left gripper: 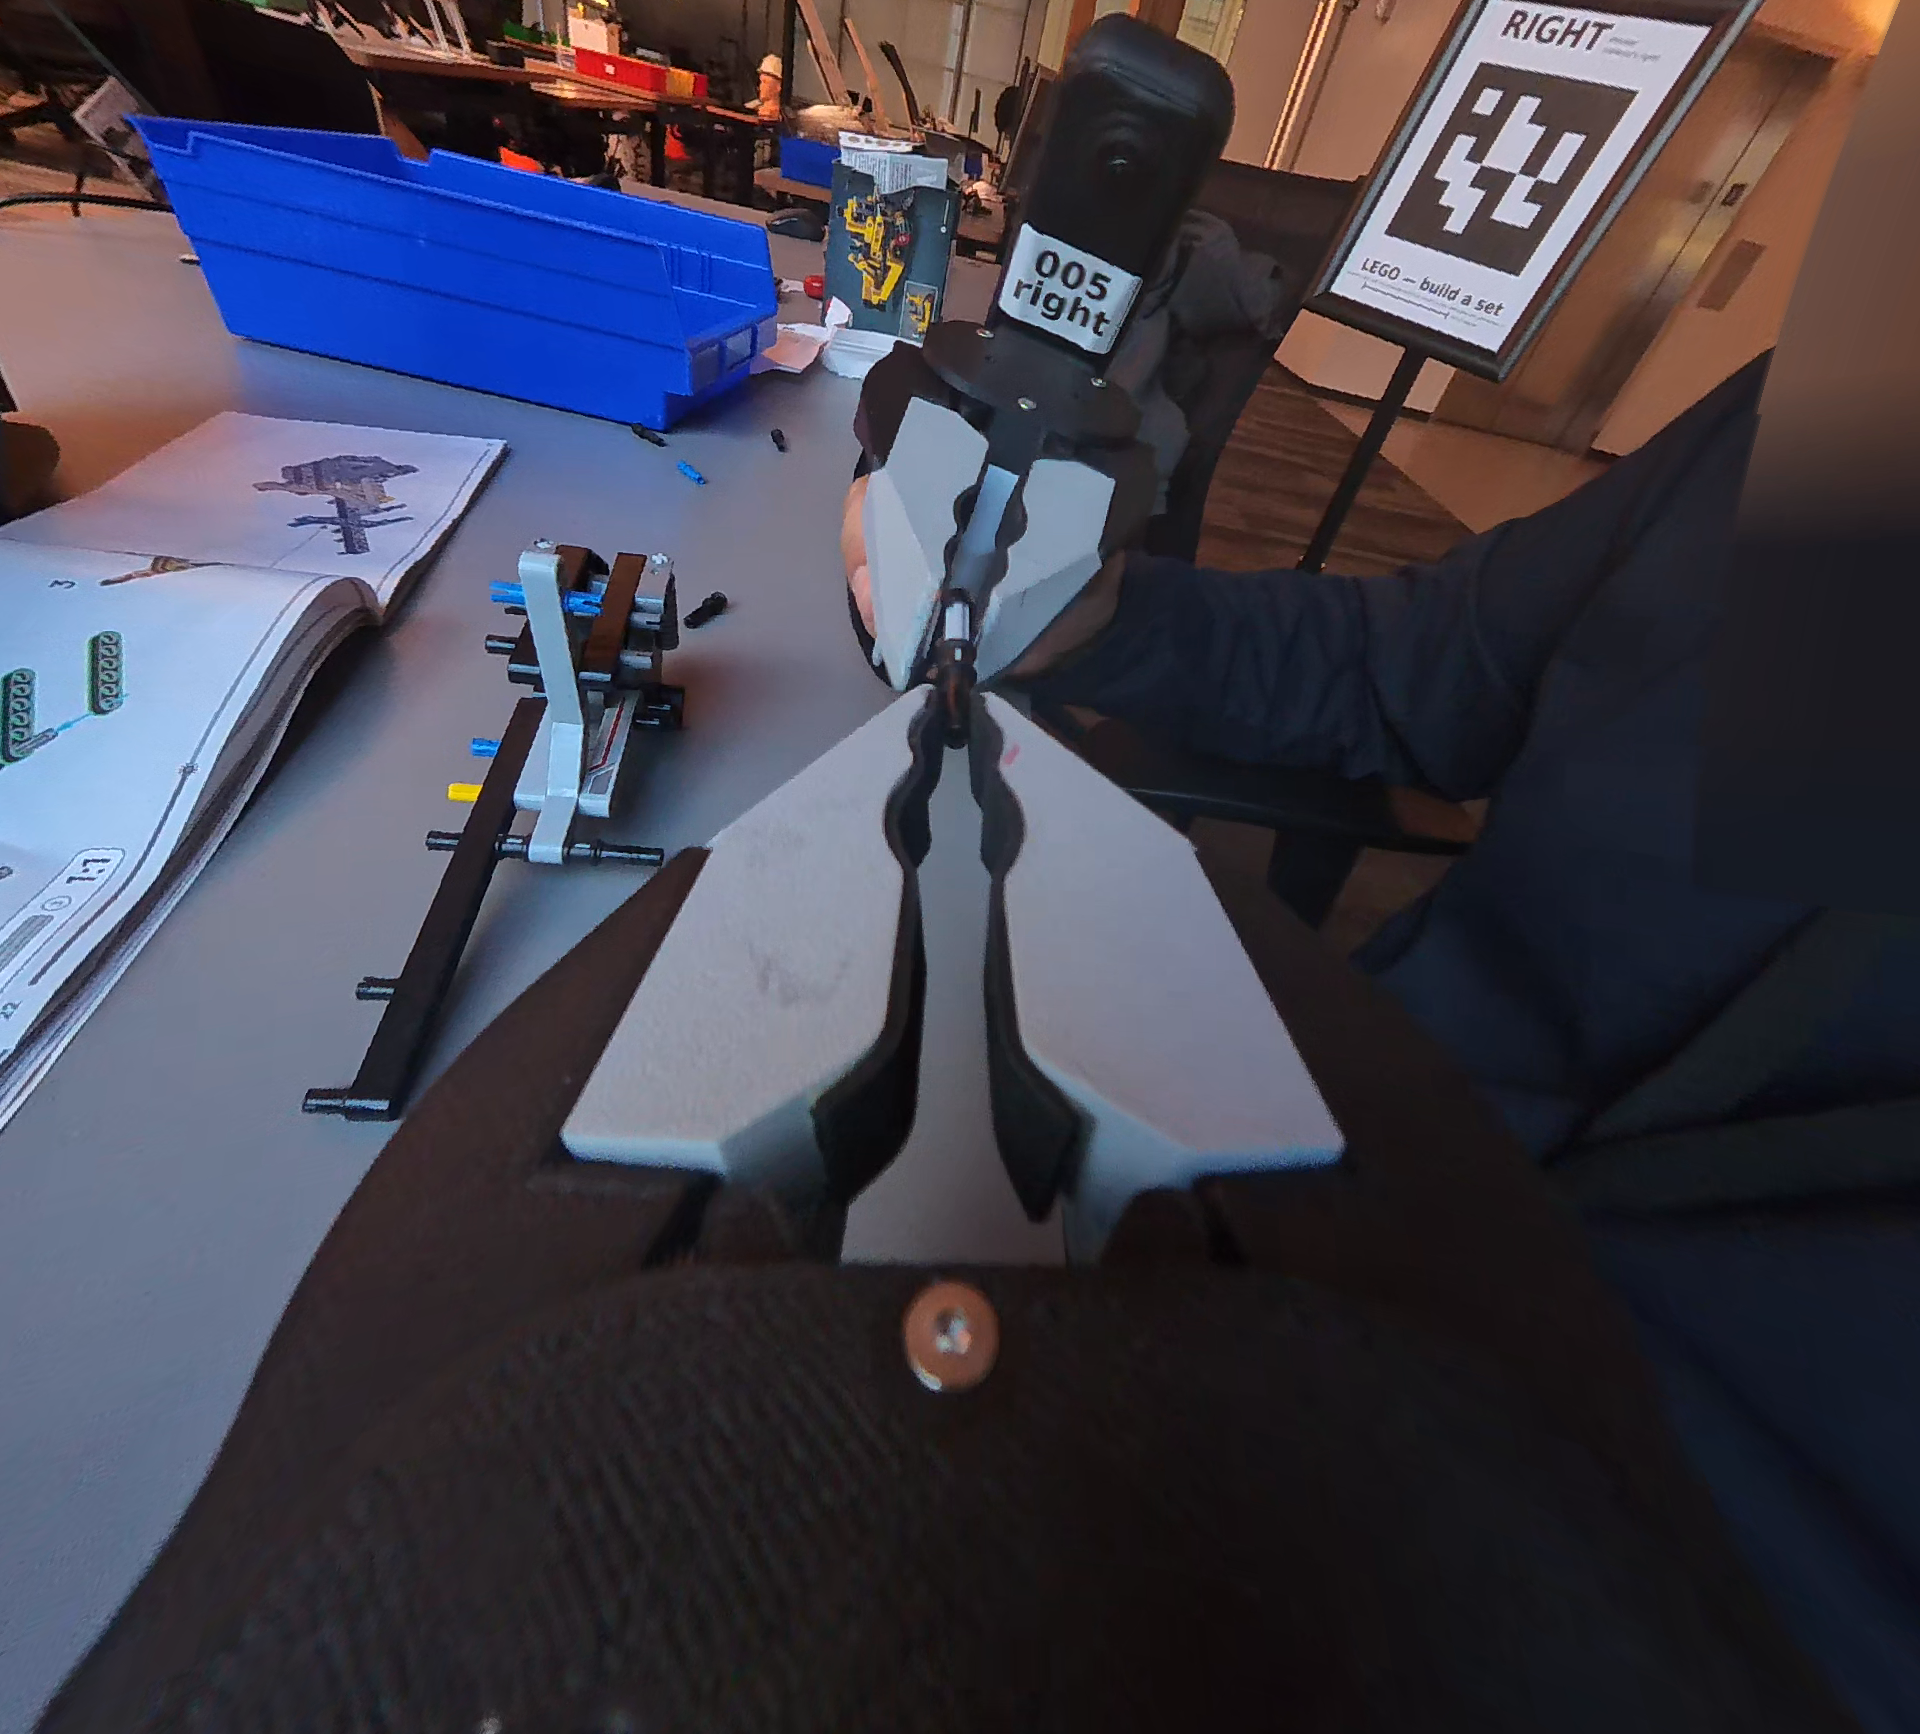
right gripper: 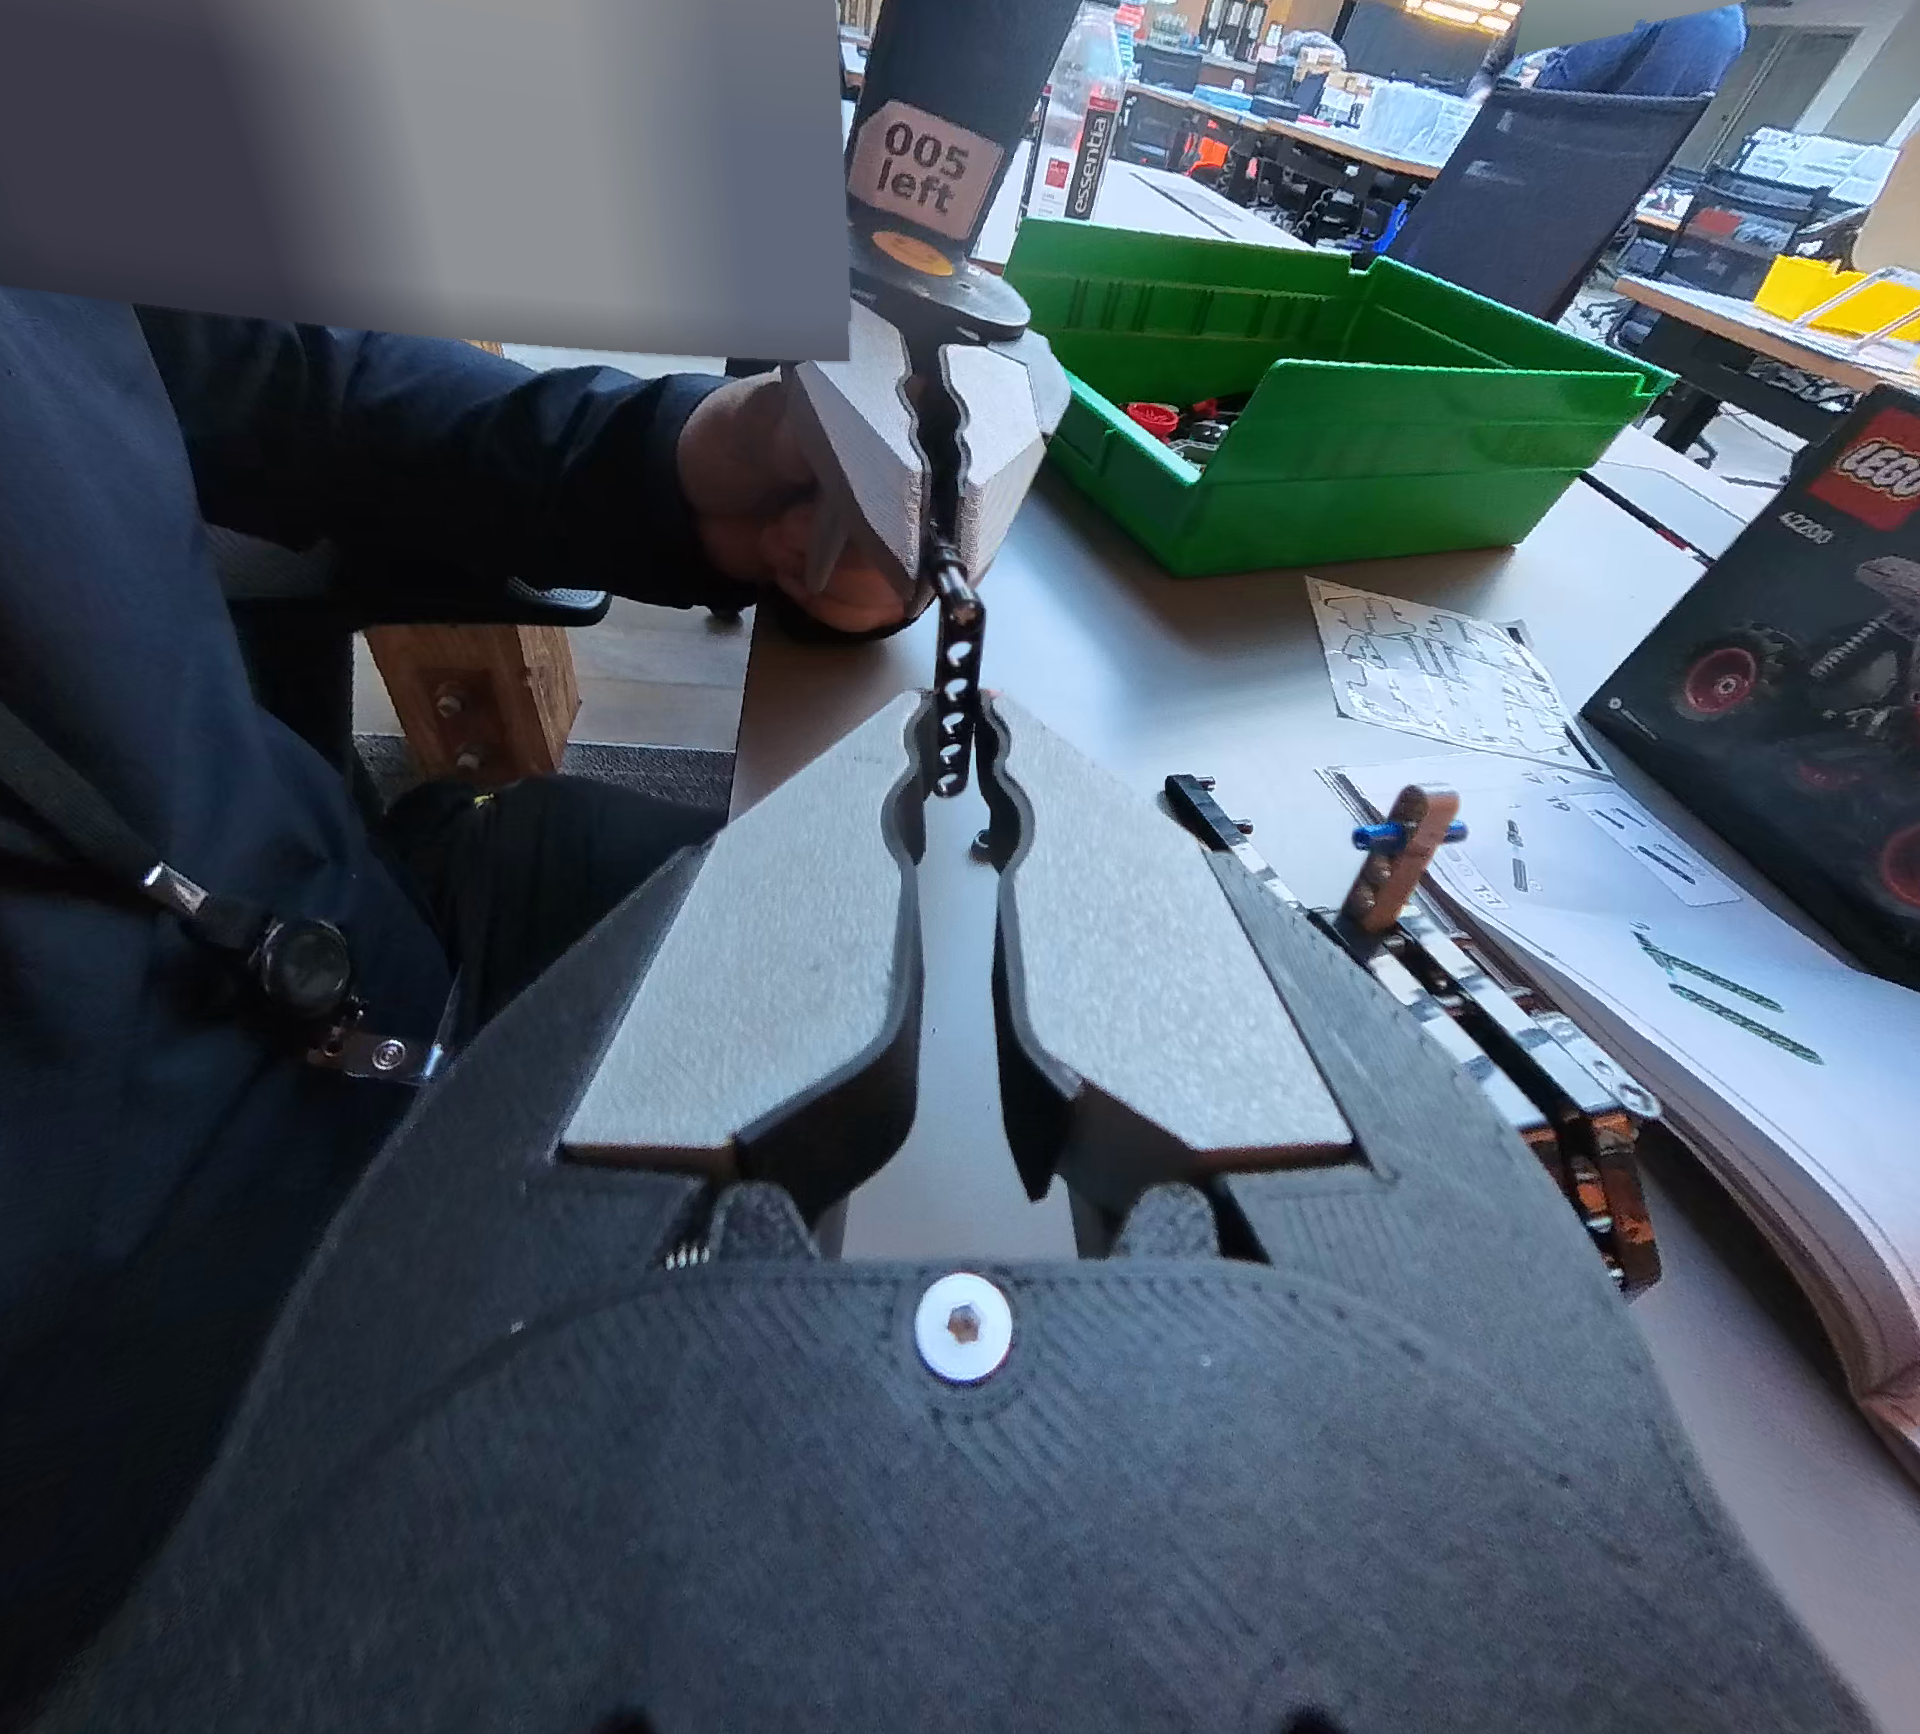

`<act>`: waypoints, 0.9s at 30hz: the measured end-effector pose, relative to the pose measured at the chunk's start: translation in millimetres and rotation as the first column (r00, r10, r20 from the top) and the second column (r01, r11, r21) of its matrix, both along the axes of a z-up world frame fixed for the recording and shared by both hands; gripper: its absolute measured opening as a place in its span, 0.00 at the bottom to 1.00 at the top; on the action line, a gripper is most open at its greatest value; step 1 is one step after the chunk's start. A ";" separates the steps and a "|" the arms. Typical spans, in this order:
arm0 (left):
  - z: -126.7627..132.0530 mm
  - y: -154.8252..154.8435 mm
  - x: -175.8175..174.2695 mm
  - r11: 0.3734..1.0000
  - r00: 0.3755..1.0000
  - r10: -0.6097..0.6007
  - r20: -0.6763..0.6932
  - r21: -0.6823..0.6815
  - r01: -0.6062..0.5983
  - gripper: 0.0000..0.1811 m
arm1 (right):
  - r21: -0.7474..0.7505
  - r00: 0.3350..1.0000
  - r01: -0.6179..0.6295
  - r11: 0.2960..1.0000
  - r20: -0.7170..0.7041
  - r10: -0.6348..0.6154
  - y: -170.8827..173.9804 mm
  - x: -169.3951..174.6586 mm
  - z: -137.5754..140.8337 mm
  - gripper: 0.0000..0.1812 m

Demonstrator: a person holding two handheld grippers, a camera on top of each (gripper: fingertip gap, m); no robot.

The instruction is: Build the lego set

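Note:
My right gripper (right gripper: 954, 710) is shut on a thin black beam with holes (right gripper: 951, 728), which sticks out forward past the fingertips. My left gripper (left gripper: 951, 713) faces it tip to tip and is shut on a small black pin (left gripper: 952, 697) at the beam's far end. The left gripper (right gripper: 940, 541) and the pin (right gripper: 954, 578) also show in the right wrist view, with the pin touching the beam's end. The right gripper (left gripper: 951, 656) shows in the left wrist view. Both are held above the table's near edge. The partial build (left gripper: 582, 697) lies on the table to the left.
An open instruction booklet (left gripper: 208, 604) lies beside the build. A blue bin (left gripper: 468, 261) stands behind it. A green bin (right gripper: 1351, 417) holds parts. The set's box (right gripper: 1818, 697), a sticker sheet (right gripper: 1434, 676) and loose pins (left gripper: 707, 609) are on the table. A sign stand (left gripper: 1527, 167) stands off the table. Left and right tips are no more than a few centimetres apart.

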State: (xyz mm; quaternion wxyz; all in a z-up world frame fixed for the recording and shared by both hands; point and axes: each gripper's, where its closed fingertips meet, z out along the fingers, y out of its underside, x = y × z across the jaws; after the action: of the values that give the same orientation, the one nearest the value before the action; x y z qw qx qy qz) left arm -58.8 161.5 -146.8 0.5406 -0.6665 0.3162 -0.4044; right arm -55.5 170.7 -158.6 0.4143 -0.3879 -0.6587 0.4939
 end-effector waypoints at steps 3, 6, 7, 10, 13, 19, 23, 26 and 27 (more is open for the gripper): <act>-1.0 0.8 0.3 1.000 1.000 0.002 -0.005 -0.005 -0.002 0.01 | 0.014 1.000 0.008 1.000 0.005 -0.008 0.6 -0.4 -1.3 0.02; -1.9 1.7 0.3 1.000 1.000 0.002 -0.005 -0.017 -0.002 0.01 | 0.021 1.000 0.015 1.000 0.011 -0.015 1.3 -0.7 -2.3 0.02; -2.1 1.8 0.3 1.000 1.000 0.002 -0.005 -0.018 -0.002 0.01 | 0.025 1.000 0.017 1.000 0.010 -0.017 1.4 -0.7 -2.4 0.02; -3.5 1.3 1.3 1.000 1.000 -0.001 -0.013 -0.027 0.001 0.01 | 0.044 0.999 0.026 0.999 0.021 -0.027 1.4 -0.3 -3.7 0.02; -5.4 2.8 1.1 0.999 1.000 0.012 -0.023 -0.036 -0.013 0.01 | 0.125 0.996 0.084 0.989 0.016 -0.087 5.1 -1.4 -4.7 0.02; -11.6 3.9 1.6 0.997 0.998 0.022 -0.055 -0.068 -0.026 0.01 | 0.326 0.982 0.178 0.928 0.001 -0.189 9.0 -5.0 -13.5 0.02; -13.3 5.7 1.0 0.996 0.997 0.035 -0.063 -0.076 -0.040 0.01 | 0.420 0.966 0.247 0.873 -0.042 -0.253 14.5 -6.0 -12.9 0.02; -16.3 8.1 0.3 0.994 0.995 0.057 -0.084 -0.084 -0.064 0.01 | 0.554 0.944 0.315 0.771 -0.100 -0.314 18.6 -8.6 -15.5 0.02; -18.9 9.1 0.7 0.993 0.993 0.065 -0.103 -0.089 -0.074 0.01 | 0.598 0.936 0.333 0.729 -0.115 -0.334 19.7 -9.7 -17.4 0.02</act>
State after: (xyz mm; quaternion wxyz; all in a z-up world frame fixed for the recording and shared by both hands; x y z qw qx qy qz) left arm -58.1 170.5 -165.7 0.5064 -0.7208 0.3004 -0.3658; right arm -65.2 190.3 -176.1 0.5985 -0.3456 -0.7018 0.1729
